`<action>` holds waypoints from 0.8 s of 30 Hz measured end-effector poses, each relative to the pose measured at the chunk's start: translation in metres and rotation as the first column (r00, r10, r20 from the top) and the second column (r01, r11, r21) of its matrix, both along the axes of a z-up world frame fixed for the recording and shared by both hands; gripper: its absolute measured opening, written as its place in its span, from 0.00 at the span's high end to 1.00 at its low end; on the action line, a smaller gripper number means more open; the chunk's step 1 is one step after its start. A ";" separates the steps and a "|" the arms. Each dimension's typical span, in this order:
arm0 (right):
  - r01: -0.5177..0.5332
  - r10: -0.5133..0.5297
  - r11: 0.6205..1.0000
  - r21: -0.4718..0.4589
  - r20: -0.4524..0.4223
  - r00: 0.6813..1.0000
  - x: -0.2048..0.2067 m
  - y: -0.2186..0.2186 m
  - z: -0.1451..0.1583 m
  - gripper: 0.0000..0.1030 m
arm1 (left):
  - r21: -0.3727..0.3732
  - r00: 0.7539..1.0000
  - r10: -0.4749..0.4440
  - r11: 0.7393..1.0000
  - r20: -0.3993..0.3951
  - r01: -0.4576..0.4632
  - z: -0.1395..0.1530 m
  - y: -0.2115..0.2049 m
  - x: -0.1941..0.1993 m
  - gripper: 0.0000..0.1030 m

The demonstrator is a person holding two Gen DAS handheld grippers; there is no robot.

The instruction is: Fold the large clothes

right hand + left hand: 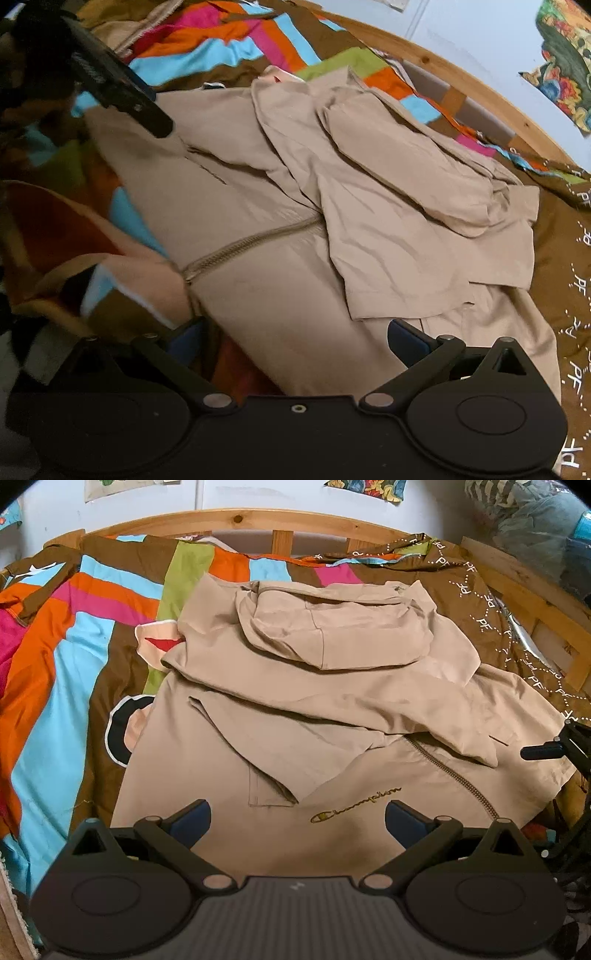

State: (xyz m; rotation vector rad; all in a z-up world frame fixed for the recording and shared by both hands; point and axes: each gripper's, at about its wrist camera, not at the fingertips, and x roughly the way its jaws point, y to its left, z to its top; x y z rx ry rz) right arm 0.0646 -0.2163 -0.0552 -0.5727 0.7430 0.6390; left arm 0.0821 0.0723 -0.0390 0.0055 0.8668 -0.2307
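A beige hooded jacket (295, 709) with gold "Champion" lettering (354, 805) lies spread on the bed. Its hood (332, 627) rests flat on top, at the far end. One sleeve (314, 701) is folded across the chest, and the zipper (454, 775) runs diagonally at the right. My left gripper (297, 823) stands open over the near hem. In the right wrist view the jacket (295, 258) fills the middle, with the zipper (251, 243) and a folded sleeve (388, 258). My right gripper (295, 343) is open above the hem by the zipper's end.
A striped, multicoloured bedspread (74, 646) covers the bed under the jacket. A wooden bed frame (236, 518) curves round the far side, with a white wall behind. Piled fabric (535, 520) sits at the far right. The other gripper (122, 92) shows at upper left.
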 end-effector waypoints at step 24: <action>-0.091 0.092 0.996 0.008 -0.051 0.994 0.021 0.003 0.008 0.05 | -0.052 0.952 -0.244 0.965 0.184 0.257 0.016 -0.015 -0.022 0.01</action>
